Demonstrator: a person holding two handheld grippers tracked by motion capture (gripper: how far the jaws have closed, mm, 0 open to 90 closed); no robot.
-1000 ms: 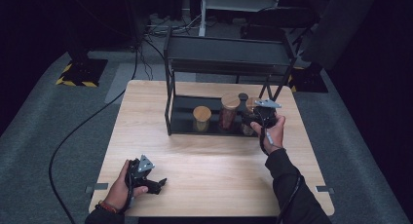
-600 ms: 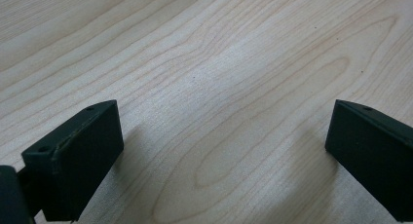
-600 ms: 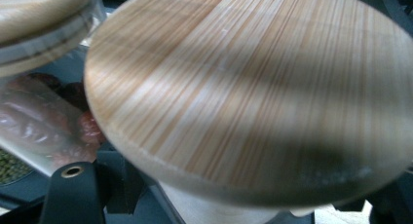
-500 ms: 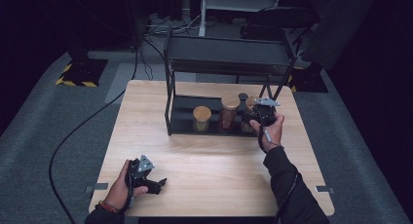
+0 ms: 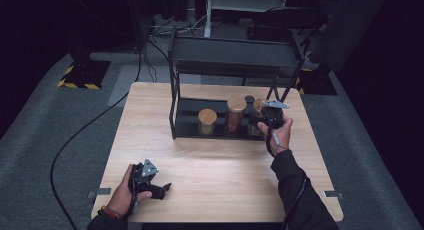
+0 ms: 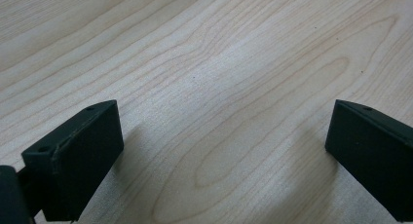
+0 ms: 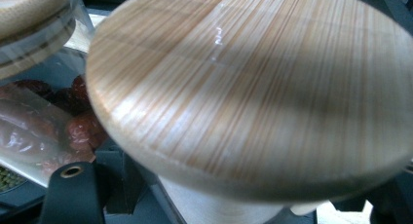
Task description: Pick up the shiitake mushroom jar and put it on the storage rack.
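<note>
Right claw pinches a glass jar with a round, striped bamboo lid; left claw spread over pale woodgrain.

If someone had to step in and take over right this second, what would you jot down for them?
Left gripper: jaws open, nothing between them, low over the near left of the table.
Right gripper: jaws shut on the rightmost jar, at the right end of the rack, on its lower shelf.
Two more wooden-lidded jars on that shelf: a short jar and a jar of red fruit.
Done: the jar is gripped.
Left: probably lifting it or setting it down; I cannot tell which.
</note>
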